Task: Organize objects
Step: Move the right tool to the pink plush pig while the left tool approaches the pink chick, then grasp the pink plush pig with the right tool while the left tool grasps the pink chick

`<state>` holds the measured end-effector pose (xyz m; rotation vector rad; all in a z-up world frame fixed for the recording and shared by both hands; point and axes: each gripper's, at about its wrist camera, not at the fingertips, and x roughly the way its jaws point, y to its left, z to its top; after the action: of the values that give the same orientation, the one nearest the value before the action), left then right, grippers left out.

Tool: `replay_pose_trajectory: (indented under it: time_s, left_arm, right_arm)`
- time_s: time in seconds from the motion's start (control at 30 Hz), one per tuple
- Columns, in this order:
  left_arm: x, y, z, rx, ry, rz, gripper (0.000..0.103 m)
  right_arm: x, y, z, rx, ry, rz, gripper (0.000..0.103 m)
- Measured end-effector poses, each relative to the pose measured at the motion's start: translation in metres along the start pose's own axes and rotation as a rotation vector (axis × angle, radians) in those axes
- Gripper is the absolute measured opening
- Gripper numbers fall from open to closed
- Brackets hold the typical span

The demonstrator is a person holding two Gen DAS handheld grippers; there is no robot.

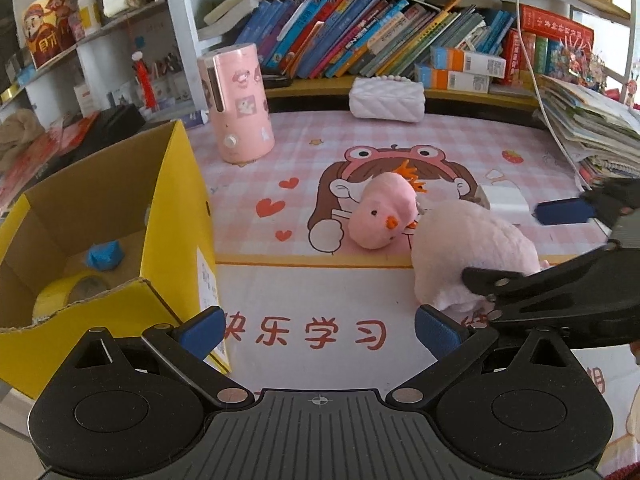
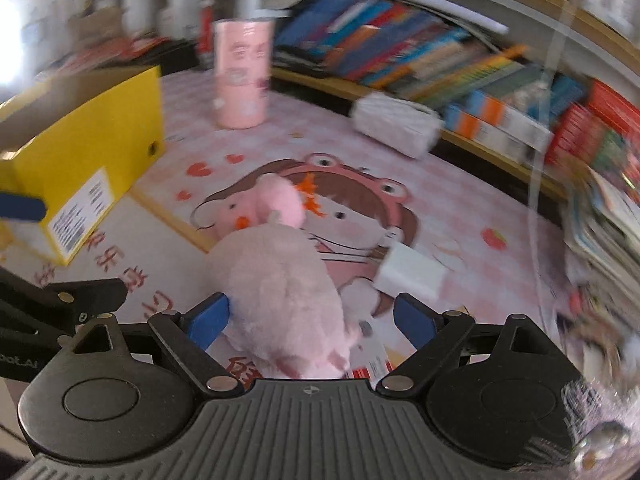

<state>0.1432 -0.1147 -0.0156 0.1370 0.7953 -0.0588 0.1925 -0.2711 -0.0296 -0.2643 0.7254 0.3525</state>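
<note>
Lying on desk mat (image 1: 320, 292) — pale pink plush chick (image 2: 280, 280), orange beak.

Premises: a child's study corner in a home. The table (image 1: 320, 292) is covered by a pink checked mat (image 1: 400, 148) printed with a cartoon girl in a frog hat, hearts and Chinese characters. At 12 o'clock a shelf holds a slanting row of children's books (image 1: 360, 36); at 3 o'clock lies a loose stack of workbooks (image 1: 588, 128). A pink sticker-covered cylinder (image 1: 238, 104) stands at 11 o'clock, with a white quilted pouch (image 1: 386, 100) near the books. A pink plush chick (image 1: 382, 212) lies mid-mat. Side shelving at 10 o'clock carries festive figurines (image 1: 46, 28) and household clutter.
</note>
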Motion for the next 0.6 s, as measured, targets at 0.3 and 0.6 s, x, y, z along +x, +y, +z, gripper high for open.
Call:
replay_pose_trajectory:
  time_s: [0.3, 0.6]
  left_arm:
    - [-0.004, 0.004, -0.003, -0.014, -0.002, -0.013, 0.102]
    - [-0.005, -0.005, 0.002, 0.001, -0.035, -0.049, 0.102]
  right_arm:
    - [0.024, 0.005, 0.002, -0.036, 0.047, 0.1, 0.062]
    - [-0.002, -0.022, 0.01, 0.185, -0.044, 0.125, 0.044]
